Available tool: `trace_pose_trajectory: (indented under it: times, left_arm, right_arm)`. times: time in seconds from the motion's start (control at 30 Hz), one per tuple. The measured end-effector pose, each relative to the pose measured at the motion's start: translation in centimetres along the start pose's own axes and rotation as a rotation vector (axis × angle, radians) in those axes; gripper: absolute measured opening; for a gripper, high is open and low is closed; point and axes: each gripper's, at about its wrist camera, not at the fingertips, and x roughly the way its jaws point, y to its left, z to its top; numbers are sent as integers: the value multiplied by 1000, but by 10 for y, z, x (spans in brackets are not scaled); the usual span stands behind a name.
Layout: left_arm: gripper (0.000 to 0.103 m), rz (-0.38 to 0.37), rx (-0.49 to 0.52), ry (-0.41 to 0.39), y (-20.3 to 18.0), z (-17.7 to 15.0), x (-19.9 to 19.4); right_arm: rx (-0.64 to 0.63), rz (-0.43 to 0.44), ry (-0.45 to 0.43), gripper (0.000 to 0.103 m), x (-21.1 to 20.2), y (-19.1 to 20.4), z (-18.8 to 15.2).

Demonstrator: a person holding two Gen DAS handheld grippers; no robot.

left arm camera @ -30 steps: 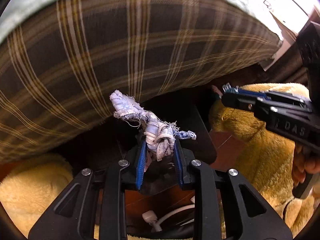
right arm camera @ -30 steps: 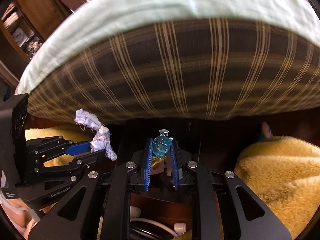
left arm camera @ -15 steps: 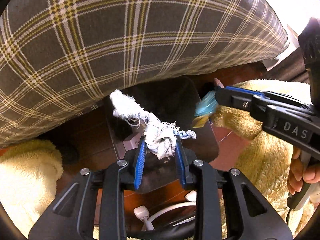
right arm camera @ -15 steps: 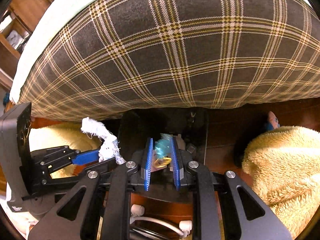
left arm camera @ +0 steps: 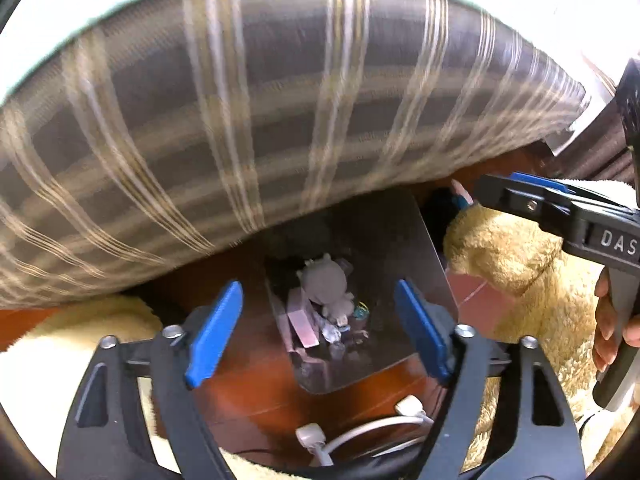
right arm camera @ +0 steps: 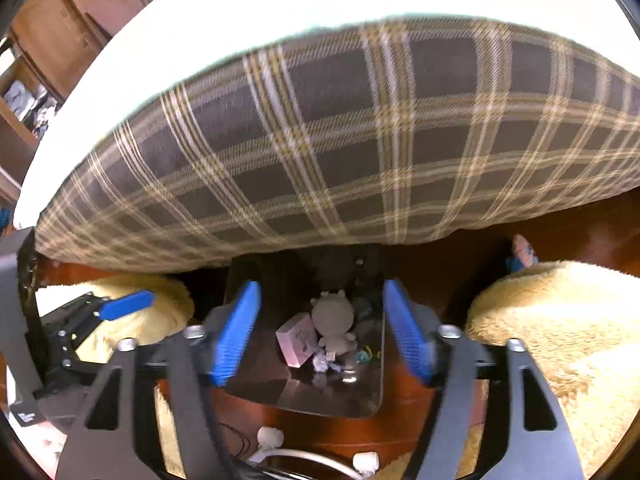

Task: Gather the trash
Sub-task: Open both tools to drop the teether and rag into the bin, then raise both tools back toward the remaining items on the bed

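- Both tongs have just let go over the dark bin on the floor, so the drop step looks done.
- The left tongs have just been opening. Their blue pads are spread wide, with nothing between them.
- The right tongs have just been opening too. They are spread wide and hold nothing.
- The bin stands on the red-brown floor, at the foot of a bed with a brown checked cover. Its far part goes under the bed's edge.
- Inside the bin lies the trash. A small pale scrap, crumpled and frayed, sits near the middle.
- Just to the right of it is a little blue-green bit, shiny like a wrapper.
- Behind them lie a grey doll with a round head and a pink box, touching each other.
- Fluffy yellow rugs lie on both sides of the bin.
- White plugs and a cord lie on the floor near the tongs.
- A small pink and blue thing lies on the floor to the far right, by the rug. It may be more trash, but it is too small to tell.
- Next, I think the tongs should lift away from the bin and go look for the next piece.
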Motion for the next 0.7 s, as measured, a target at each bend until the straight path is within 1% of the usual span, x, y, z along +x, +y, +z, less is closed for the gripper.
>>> trace_pose_trajectory:
  times: [0.07, 0.13, 0.17, 0.23, 0.3, 0.4, 0.5, 0.63, 0.7]
  left_arm:
    - [83, 14, -10, -45, 6, 6, -16]
    - [88, 22, -17, -95, 8, 13, -31]
    - [89, 26, -15, -125, 8, 16, -39]
    - [91, 42, 1, -159, 7, 25, -55]
    - [91, 46, -3, -222, 10, 34, -75]
    - [91, 61, 2, -267, 13, 47, -96]
    - [92, 56, -4, -298, 11, 60, -106]
    - [92, 87, -2, -344, 21, 89, -126]
    - [92, 89, -5, -358, 24, 101, -130]
  right_arm:
    - [-7, -4, -28, 87, -11, 2, 5]
    - [-23, -12, -51, 91, -22, 5, 10]
    - [-35, -21, -65, 91, -28, 6, 13]
    - [-56, -28, -97, 91, -41, 11, 22]
    - [-66, -18, -135, 91, -53, 10, 31]
    - [-79, -14, -178, 91, -68, 10, 48]
    - [-92, -23, -212, 94, -75, 10, 65]
    - [-120, -36, -252, 94, -83, 15, 92]
    - [-129, -39, -272, 94, -86, 18, 107]
